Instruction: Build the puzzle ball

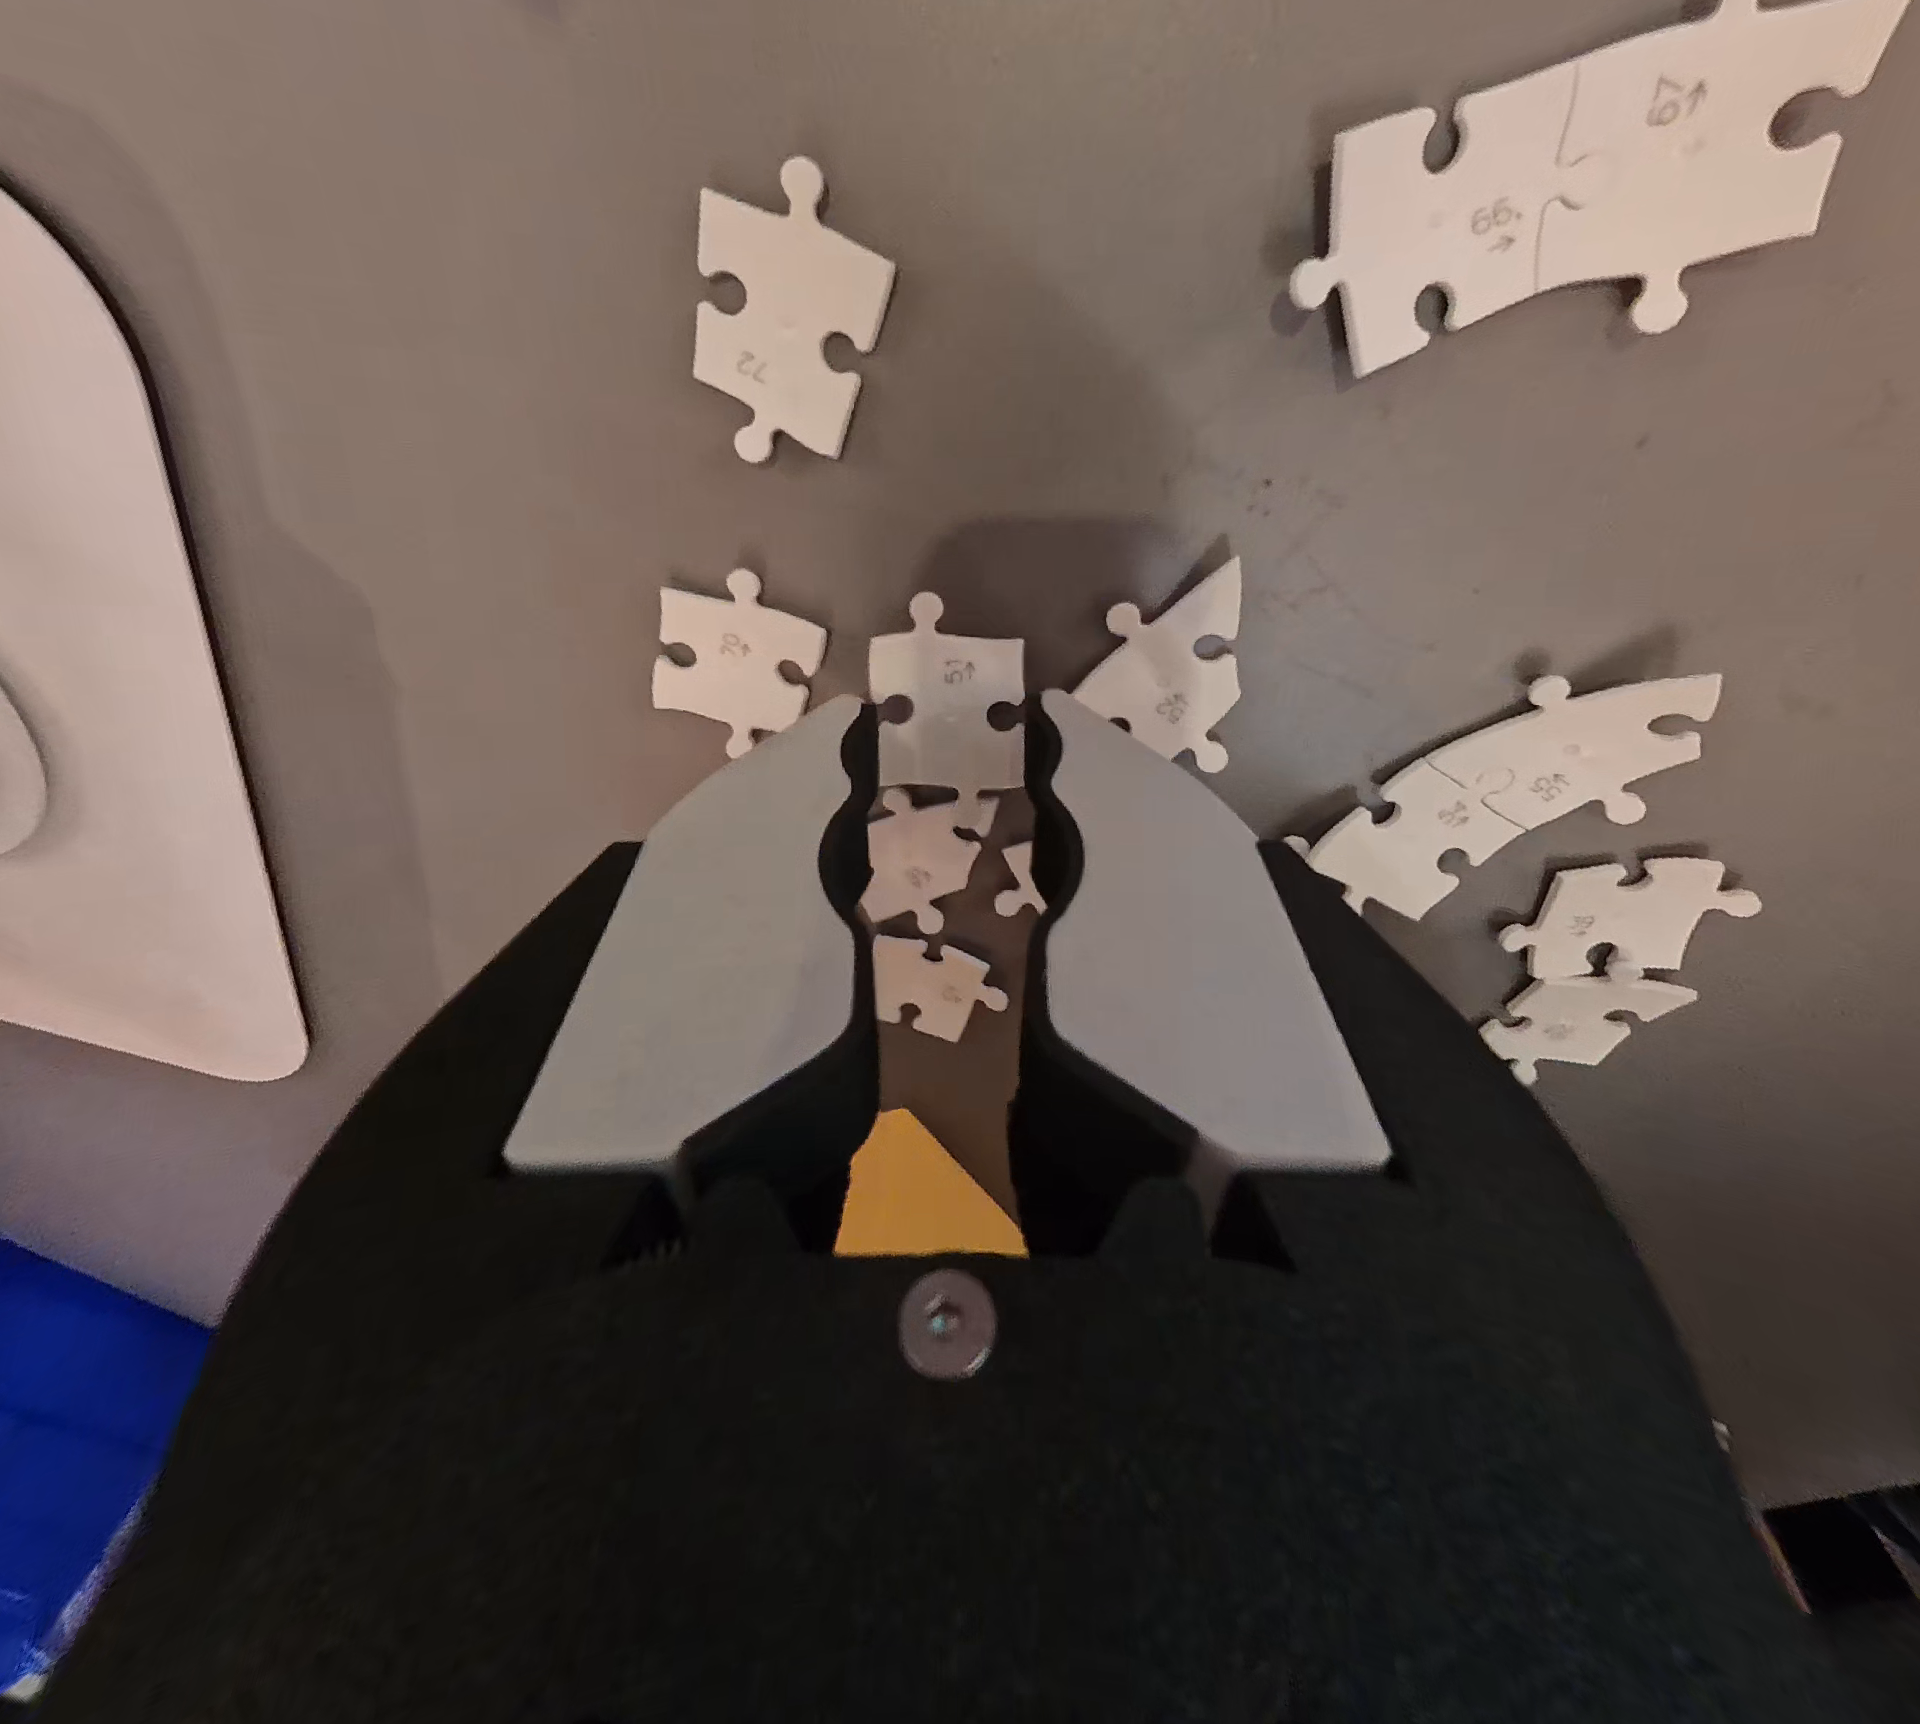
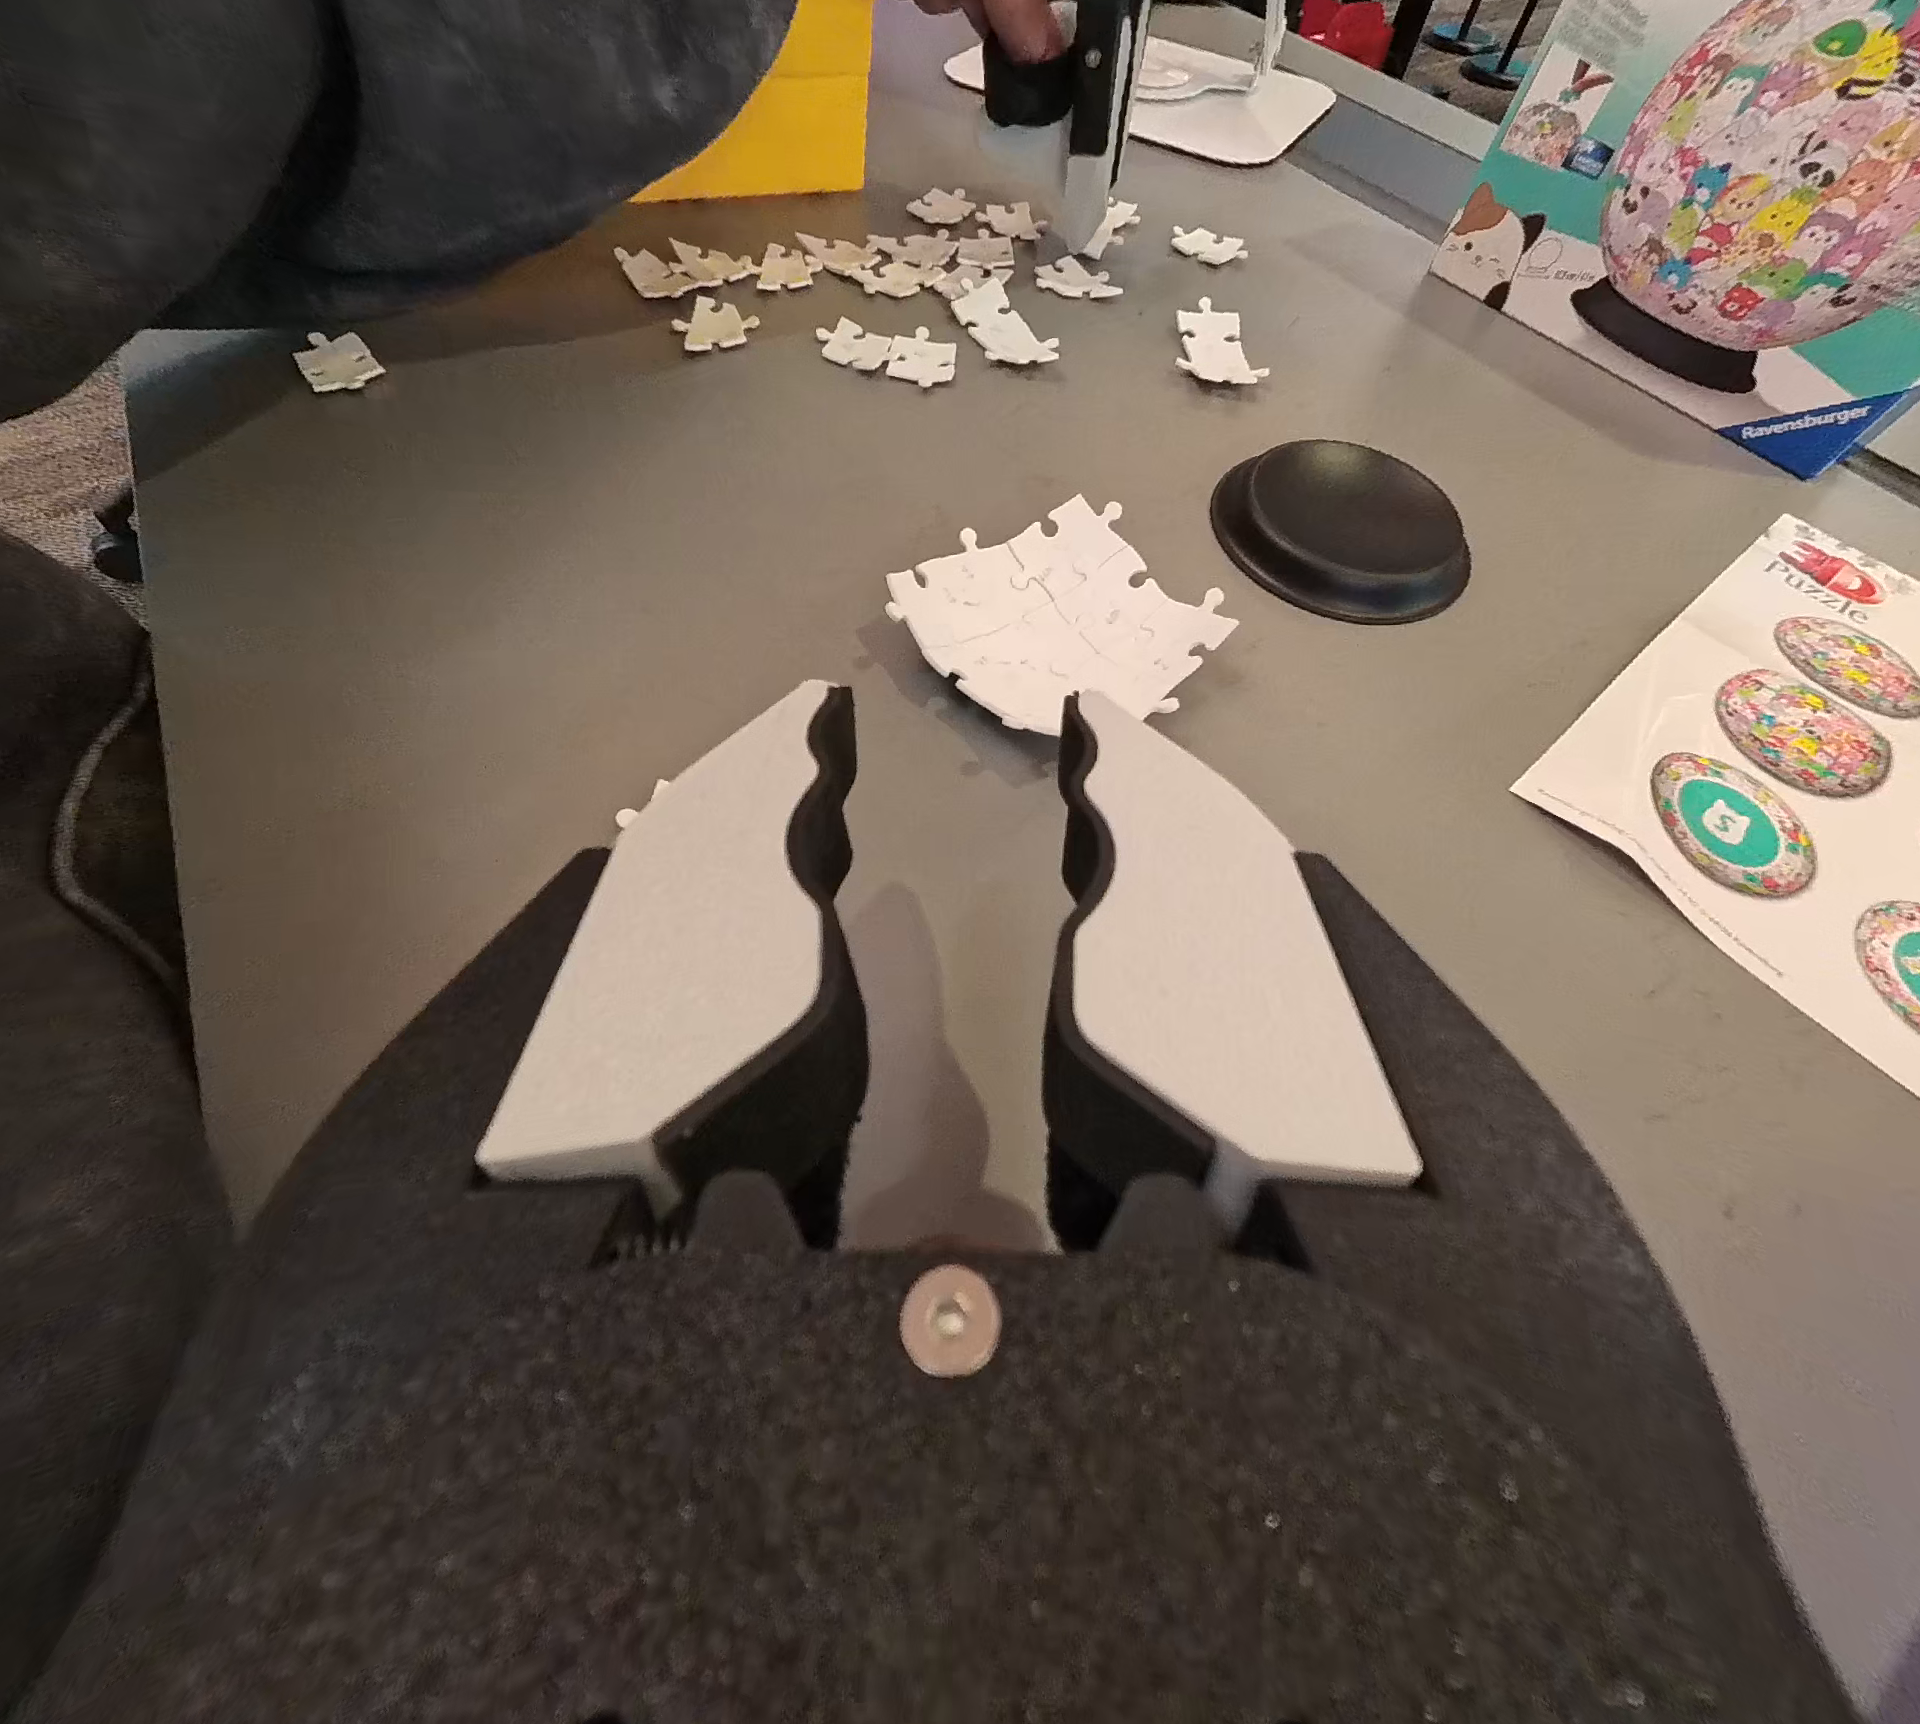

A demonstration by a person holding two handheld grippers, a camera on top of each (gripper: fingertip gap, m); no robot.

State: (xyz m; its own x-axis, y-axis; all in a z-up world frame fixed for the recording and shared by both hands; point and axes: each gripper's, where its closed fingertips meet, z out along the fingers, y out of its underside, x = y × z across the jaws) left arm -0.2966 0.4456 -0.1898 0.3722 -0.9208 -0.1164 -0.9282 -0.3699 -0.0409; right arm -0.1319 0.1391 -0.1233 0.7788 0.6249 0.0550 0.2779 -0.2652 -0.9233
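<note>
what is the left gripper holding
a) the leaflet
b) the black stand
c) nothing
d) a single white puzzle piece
d: in the left wrist view the left gripper has its fingertips closed against the two sides of a single white puzzle piece, over the loose pieces on the grey table.

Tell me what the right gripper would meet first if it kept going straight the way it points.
Probably the joined white curved puzzle section lying just beyond the open right gripper; nothing shows between them, though depth is hard to judge.

White puzzle pieces [image 2: 914, 261], grey table [image 2: 582, 552]
</note>
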